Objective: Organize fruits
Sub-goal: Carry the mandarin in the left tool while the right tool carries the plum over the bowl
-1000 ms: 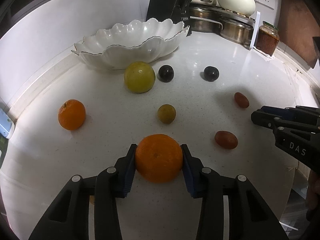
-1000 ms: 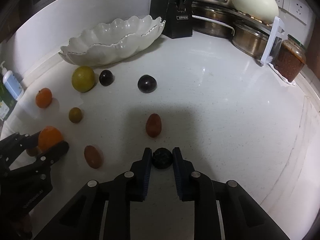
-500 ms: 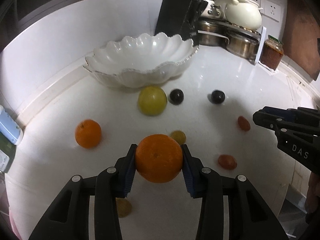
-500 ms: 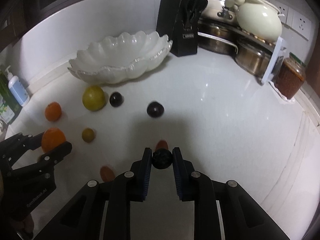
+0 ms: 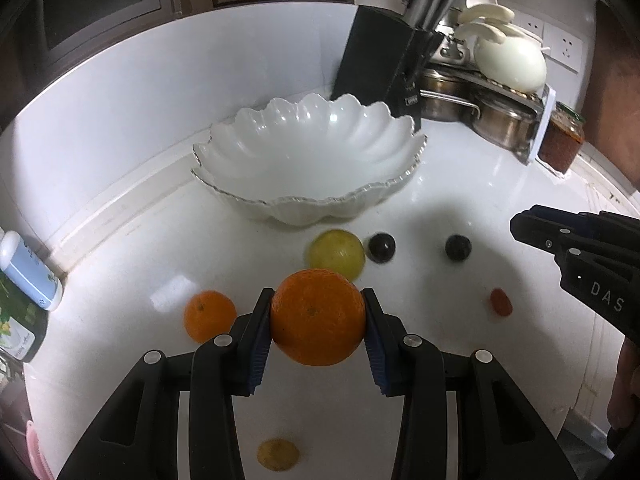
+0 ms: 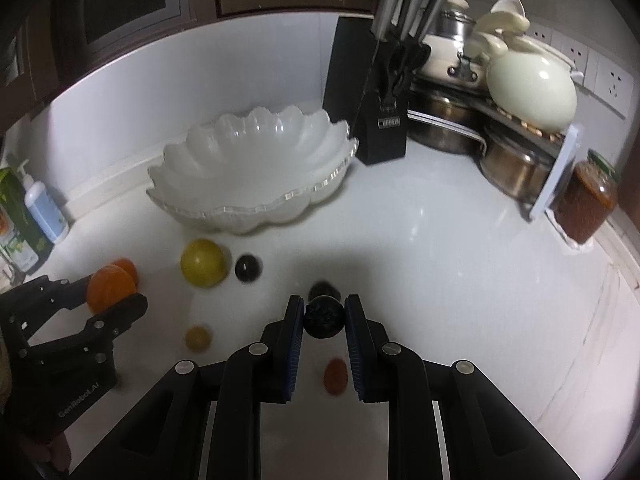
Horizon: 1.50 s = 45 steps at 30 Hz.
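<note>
1. Left wrist view: the left claw (image 5: 318,322) clamps a large orange (image 5: 318,316) between its pads, above the bench (image 5: 460,200), in front of the white bowl (image 5: 308,160).
2. Right wrist view: the right claw (image 6: 323,318), nearly closed, pinches a small dark fruit (image 6: 324,317).

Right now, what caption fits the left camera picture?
Left hand-held gripper holds an orange near the empty bowl.

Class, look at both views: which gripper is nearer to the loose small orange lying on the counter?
Left. The left gripper, shut on the big orange, is beside the small orange; the right gripper is farther off.
</note>
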Motion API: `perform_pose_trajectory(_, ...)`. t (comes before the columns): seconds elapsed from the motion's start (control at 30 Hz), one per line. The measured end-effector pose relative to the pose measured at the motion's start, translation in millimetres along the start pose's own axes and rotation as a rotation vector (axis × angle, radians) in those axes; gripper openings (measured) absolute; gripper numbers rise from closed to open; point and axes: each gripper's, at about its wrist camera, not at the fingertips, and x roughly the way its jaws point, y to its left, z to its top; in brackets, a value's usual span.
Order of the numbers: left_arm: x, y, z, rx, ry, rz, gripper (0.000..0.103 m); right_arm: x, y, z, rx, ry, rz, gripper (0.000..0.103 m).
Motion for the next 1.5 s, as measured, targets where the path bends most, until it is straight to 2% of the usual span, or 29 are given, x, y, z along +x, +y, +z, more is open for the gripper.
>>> perform_pose_trajectory(0.77,7,42,58,-0.058,-0.063,0.05,0.041,17,22,73,-0.007,-0.071,0.04,0.022)
perform_pose_trajectory(1.13,14,51,78,-0.07,-0.081,0.055,0.042,27,26,91,-0.007,-0.077,0.038,0.022)
perform_pose_trajectory(1.5,29,59,92,-0.085,-0.059,0.058,0.042,43,27,109,-0.014,-0.071,0.031,0.022)
